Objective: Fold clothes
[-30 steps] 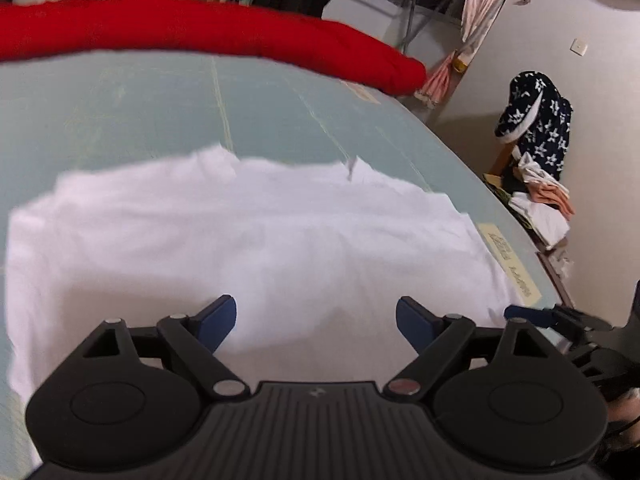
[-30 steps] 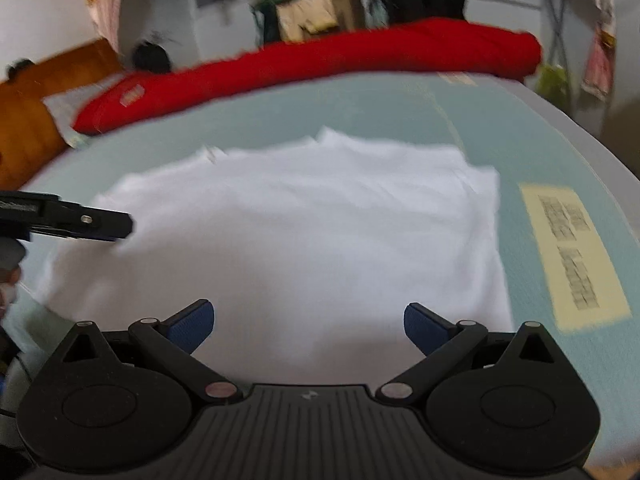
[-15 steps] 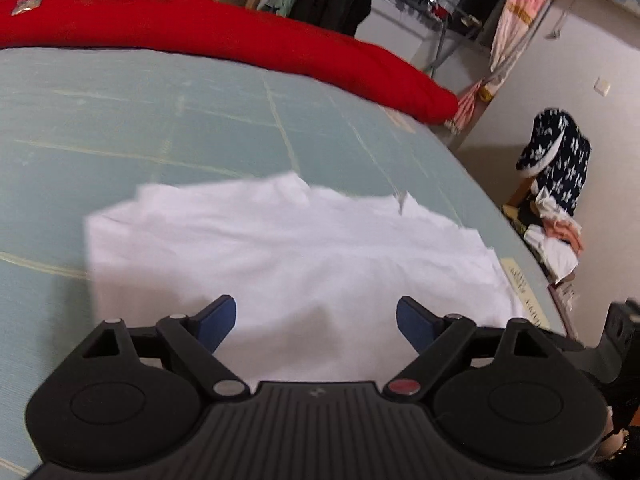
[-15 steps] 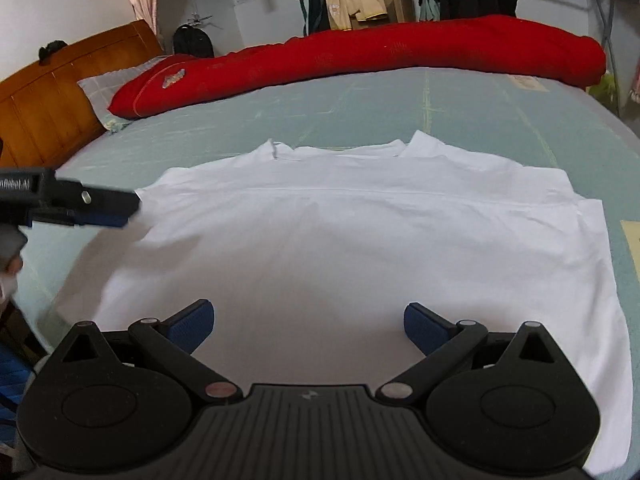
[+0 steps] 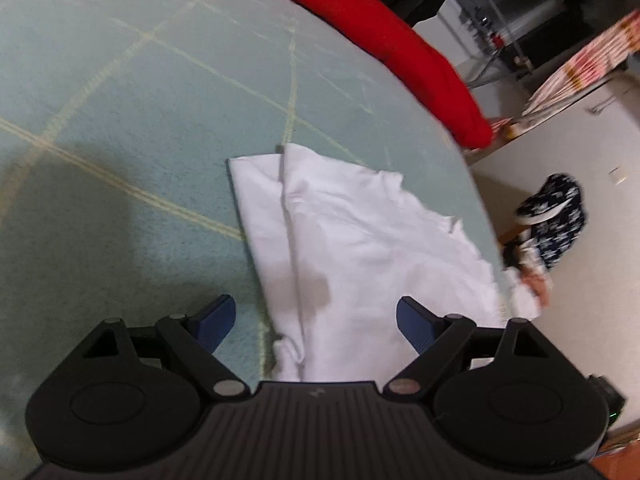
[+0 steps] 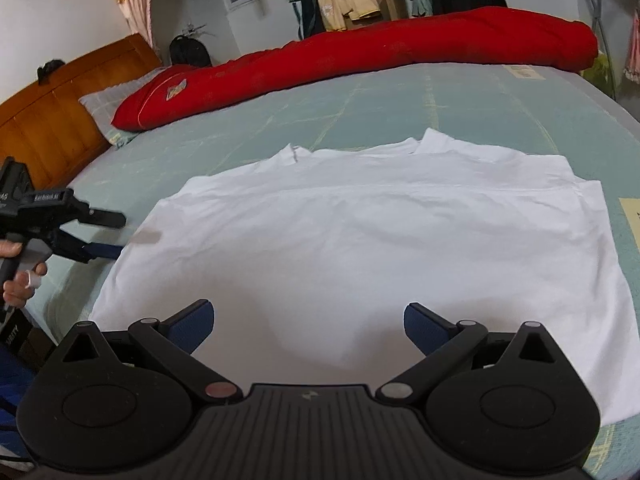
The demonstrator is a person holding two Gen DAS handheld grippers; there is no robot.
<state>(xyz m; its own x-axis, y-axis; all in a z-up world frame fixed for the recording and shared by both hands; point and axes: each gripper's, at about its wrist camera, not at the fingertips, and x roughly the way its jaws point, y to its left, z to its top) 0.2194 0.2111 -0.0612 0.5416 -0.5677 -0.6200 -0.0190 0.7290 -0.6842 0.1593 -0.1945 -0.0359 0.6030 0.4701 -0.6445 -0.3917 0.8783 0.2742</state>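
Between my right gripper's [image 6: 309,326] wide-open, empty jaws lies the near hem of the white T-shirt [image 6: 380,248], spread flat on the green bedsheet [image 6: 400,100]. My left gripper [image 5: 316,322] is open too, holding nothing, and sits at the shirt's left edge, half over bare sheet. Beyond the shirt runs a rolled red quilt [image 6: 360,56], with the wooden headboard [image 6: 60,104] at far left.

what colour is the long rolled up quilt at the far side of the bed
Bright red. The quilt lies along the far edge of the pale green bed; the right wrist view shows it best.
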